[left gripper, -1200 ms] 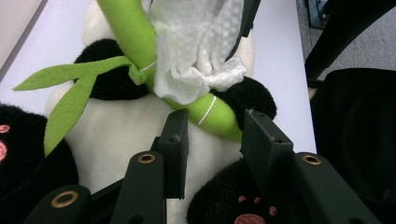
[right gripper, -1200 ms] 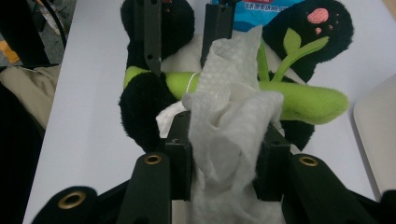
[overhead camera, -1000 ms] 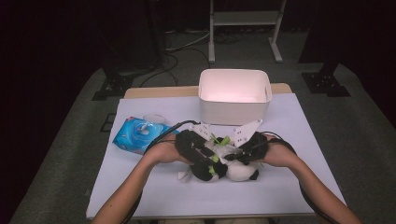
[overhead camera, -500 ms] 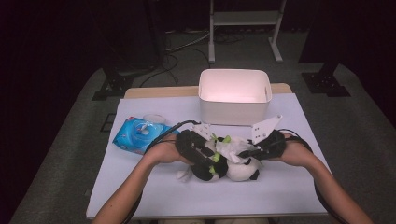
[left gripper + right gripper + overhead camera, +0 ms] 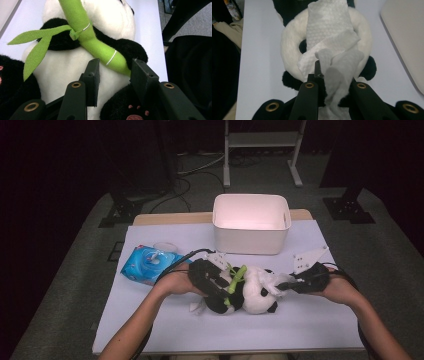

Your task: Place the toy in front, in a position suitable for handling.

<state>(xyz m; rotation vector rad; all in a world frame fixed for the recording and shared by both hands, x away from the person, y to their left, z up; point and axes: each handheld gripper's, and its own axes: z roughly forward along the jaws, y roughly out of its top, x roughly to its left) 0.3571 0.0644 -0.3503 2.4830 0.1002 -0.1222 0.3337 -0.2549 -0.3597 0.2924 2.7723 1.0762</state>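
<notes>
Compared with the earlier frame, your right gripper (image 5: 289, 283) now sits further toward the worktop's right edge, its jaws having just been closing and now pinched narrow on the dimpled white wipe (image 5: 329, 47) draped over the panda's head. The plush panda (image 5: 250, 292) lies near the worktop's front edge, between both grippers. Your left gripper (image 5: 113, 75) stands partly open around its fuzzy belly, at the green felt bamboo stalk (image 5: 96, 42).

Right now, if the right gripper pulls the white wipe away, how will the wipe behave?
The wipe is probably limp: it drapes in folds over the panda. It looks thin and light, so it may trail. Its embossed surface likely resists slipping from the right gripper.
</notes>
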